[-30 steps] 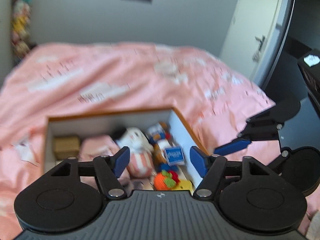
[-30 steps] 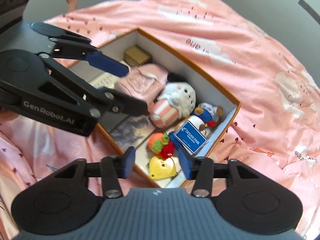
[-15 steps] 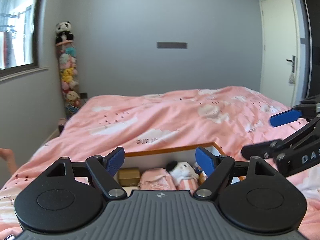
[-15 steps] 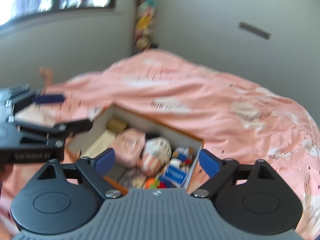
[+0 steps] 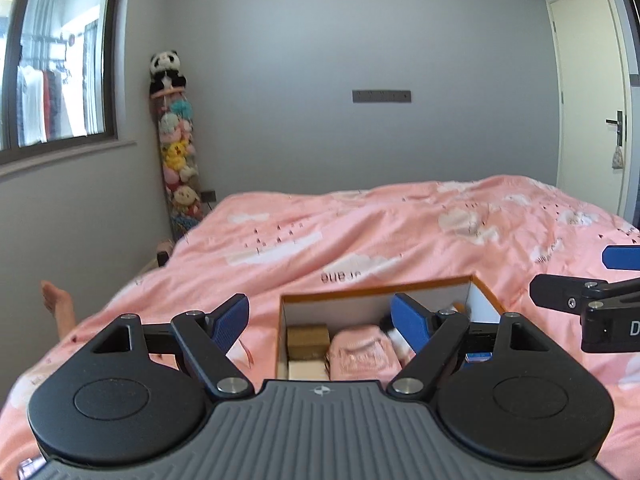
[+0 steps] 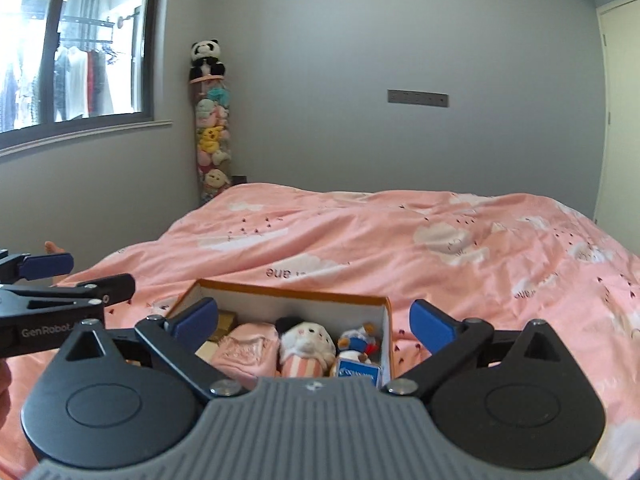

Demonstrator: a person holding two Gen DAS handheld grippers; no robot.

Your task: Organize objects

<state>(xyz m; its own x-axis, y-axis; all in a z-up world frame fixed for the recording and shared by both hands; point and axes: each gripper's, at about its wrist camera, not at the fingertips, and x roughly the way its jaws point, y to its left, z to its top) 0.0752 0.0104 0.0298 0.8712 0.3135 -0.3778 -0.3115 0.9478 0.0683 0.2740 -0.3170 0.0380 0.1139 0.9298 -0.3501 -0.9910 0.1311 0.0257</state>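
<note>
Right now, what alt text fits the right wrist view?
The open right gripper hangs empty above an orange-rimmed box of soft toys on a pink bed. The left gripper, also open, reaches in at left.

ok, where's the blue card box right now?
Right wrist view: the blue card box sits in the box's near right corner against the right wall, right of the striped plush, below the small blue-clad plush.

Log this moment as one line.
left gripper open | right gripper open | both empty, above box on bed
</note>
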